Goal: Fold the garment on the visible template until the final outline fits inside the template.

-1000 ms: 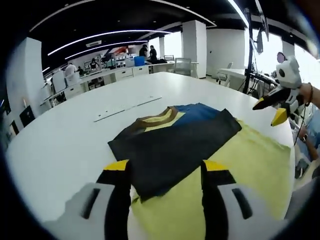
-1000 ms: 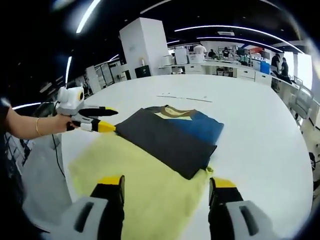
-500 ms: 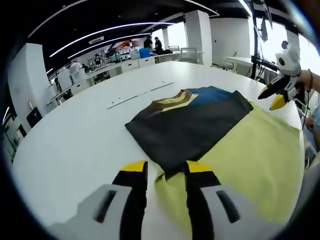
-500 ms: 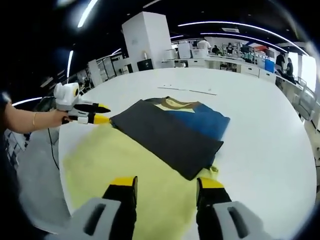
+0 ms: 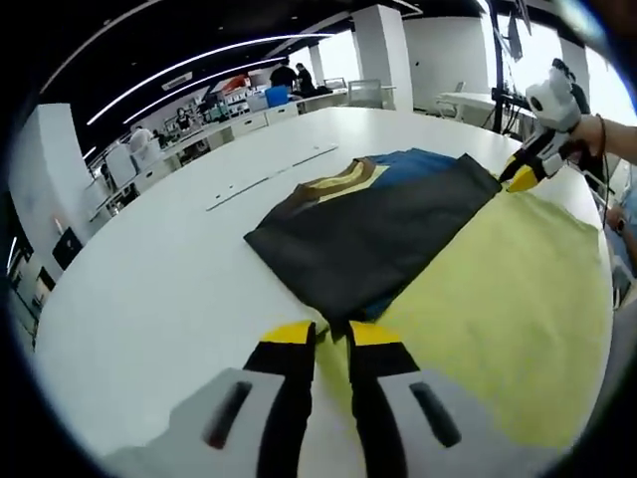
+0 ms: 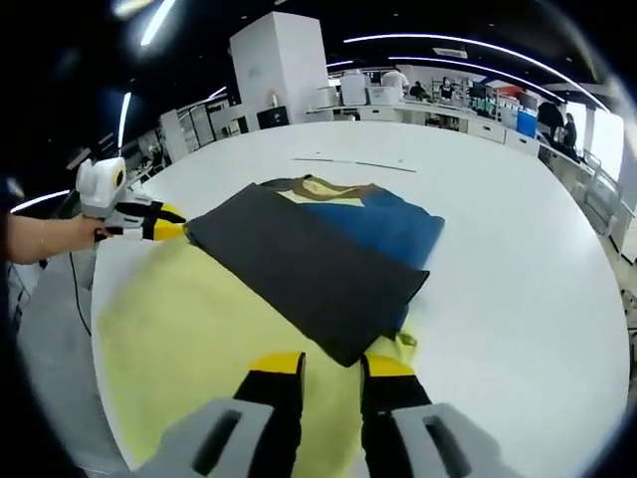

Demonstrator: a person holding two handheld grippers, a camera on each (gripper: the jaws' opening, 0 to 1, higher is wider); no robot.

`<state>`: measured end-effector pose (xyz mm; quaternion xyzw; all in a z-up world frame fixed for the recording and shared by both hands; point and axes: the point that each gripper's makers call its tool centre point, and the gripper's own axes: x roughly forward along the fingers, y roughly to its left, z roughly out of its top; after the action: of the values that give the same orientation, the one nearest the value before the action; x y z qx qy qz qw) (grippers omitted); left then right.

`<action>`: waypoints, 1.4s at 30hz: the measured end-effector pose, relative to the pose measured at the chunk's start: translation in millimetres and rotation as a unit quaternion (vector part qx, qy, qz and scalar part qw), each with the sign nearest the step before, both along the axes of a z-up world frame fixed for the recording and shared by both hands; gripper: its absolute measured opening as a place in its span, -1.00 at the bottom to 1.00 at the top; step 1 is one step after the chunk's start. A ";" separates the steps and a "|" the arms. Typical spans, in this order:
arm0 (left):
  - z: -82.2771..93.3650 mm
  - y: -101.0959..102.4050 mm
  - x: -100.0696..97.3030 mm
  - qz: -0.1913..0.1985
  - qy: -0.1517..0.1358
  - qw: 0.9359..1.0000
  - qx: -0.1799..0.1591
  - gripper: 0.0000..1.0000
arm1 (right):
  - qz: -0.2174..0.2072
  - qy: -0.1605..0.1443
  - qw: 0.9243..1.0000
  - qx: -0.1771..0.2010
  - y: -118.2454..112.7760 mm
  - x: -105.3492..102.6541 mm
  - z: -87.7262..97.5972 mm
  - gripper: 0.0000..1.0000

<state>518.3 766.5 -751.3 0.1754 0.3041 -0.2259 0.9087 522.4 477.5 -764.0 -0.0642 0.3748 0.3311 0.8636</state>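
- Dark grey, blue and tan folded garment (image 5: 373, 224) lies on a pale yellow rectangular template sheet (image 5: 508, 289), overhanging its far edge, on the white round surface (image 5: 139, 289).
- Left gripper (image 5: 328, 334) has its jaws nearly together at the garment's near corner; whether it is grasping cloth, I cannot tell.
- Right gripper (image 6: 331, 365) likewise sits at the other near corner, grasp unclear.

Even brightness is given by long ceiling light strips (image 5: 189, 72) and blown-out windows (image 5: 532, 70). Straight lines are bent by fisheye distortion, and edges are blurred. Shadows are faint.
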 end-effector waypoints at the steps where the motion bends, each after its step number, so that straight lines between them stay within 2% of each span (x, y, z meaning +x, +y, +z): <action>1: -0.5 0.6 -0.4 -0.002 0.000 1.000 0.004 -0.83 | -0.002 0.001 1.000 0.002 0.1 0.7 -0.4 -0.73; 8: 0.9 1.8 8.1 0.011 -0.010 1.000 0.008 -0.86 | -0.015 0.003 1.000 -0.002 -3.1 4.9 -4.5 -0.95; 17: 3.9 -5.7 12.8 0.004 -0.027 0.999 0.026 -0.97 | -0.024 0.004 1.000 -0.001 -4.8 6.8 -3.4 -1.00; 20: 7.5 -3.7 13.7 0.008 -0.034 0.999 0.023 -0.97 | -0.029 0.004 1.000 0.007 -4.3 6.4 1.7 -1.00; 22: 11.3 -1.1 15.1 0.025 -0.041 0.999 -0.003 -0.98 | -0.028 0.001 1.000 0.010 -3.0 5.6 5.2 -1.00; 24: 9.9 4.5 14.1 0.040 -0.036 0.998 -0.018 -0.98 | -0.027 0.000 1.000 0.015 -0.4 4.6 10.2 -1.00; 29: 6.1 10.8 11.3 0.052 -0.034 0.998 -0.024 -0.98 | -0.026 0.003 0.999 0.028 7.5 1.4 18.6 -1.00; 34: -5.9 16.2 9.4 0.057 -0.015 0.998 -0.017 -0.98 | -0.034 0.035 0.998 0.026 10.0 -7.5 9.6 -1.00; 42: -11.5 17.9 7.1 0.060 -0.004 0.998 -0.013 -0.98 | -0.043 0.049 0.998 0.022 8.8 -10.1 2.5 -1.00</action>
<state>525.4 784.4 -762.8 0.1461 0.3077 -0.1741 0.9240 512.3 486.2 -761.5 -0.0126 0.4114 0.3043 0.8591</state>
